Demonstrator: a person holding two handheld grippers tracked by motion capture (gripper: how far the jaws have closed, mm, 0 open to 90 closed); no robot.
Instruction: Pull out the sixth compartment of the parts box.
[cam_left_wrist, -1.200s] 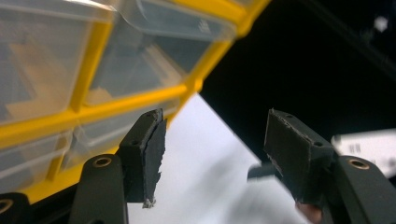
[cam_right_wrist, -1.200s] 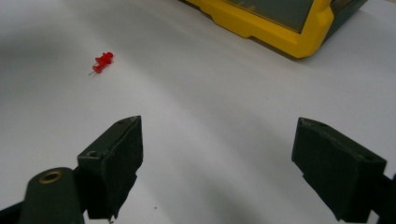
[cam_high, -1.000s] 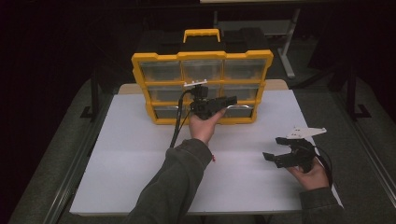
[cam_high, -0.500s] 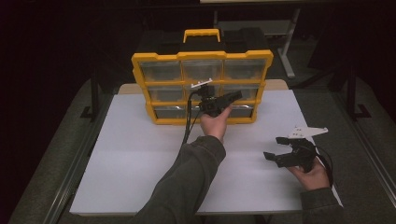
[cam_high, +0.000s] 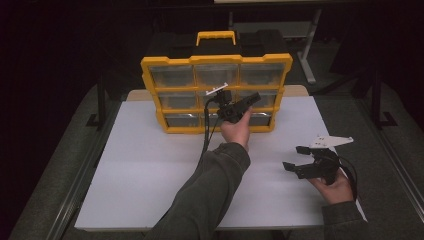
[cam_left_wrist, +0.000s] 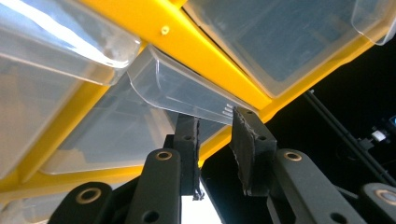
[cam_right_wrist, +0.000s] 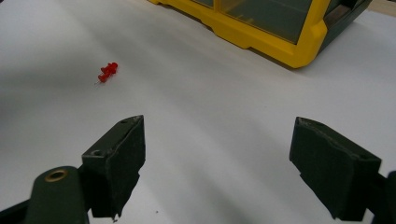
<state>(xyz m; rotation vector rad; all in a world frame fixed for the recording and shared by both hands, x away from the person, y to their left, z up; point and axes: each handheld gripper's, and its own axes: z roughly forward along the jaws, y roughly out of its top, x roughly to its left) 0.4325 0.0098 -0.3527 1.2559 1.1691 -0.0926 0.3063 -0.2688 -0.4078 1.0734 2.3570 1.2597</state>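
Observation:
A yellow drawer organizer (cam_high: 150, 95) with clear drawers stands at the back of the white table. My left gripper (cam_high: 254, 98) is held up against its front, at the middle-row drawer of the right column. In the left gripper view the clear handle lip (cam_left_wrist: 182, 91) of that drawer lies at the tips of the gripper (cam_left_wrist: 215, 122). The jaws have just been closing and stand narrow, with a small gap between the pads (cam_left_wrist: 245, 140). My right gripper (cam_high: 294, 158) rests low at the right, wide open (cam_right_wrist: 219, 158) and with nothing in it.
A small red pushpin (cam_right_wrist: 107, 72) lies on the white table top (cam_high: 140, 165) ahead of the right gripper. The organizer's yellow bottom corner (cam_right_wrist: 299, 51) is beyond it. A black cable (cam_high: 206, 135) hangs from the left gripper. Dark floor surrounds the table.
The left hand has shifted right along the organizer's front and closer to the drawers, and its jaws have narrowed. The right hand and gripper have kept still.

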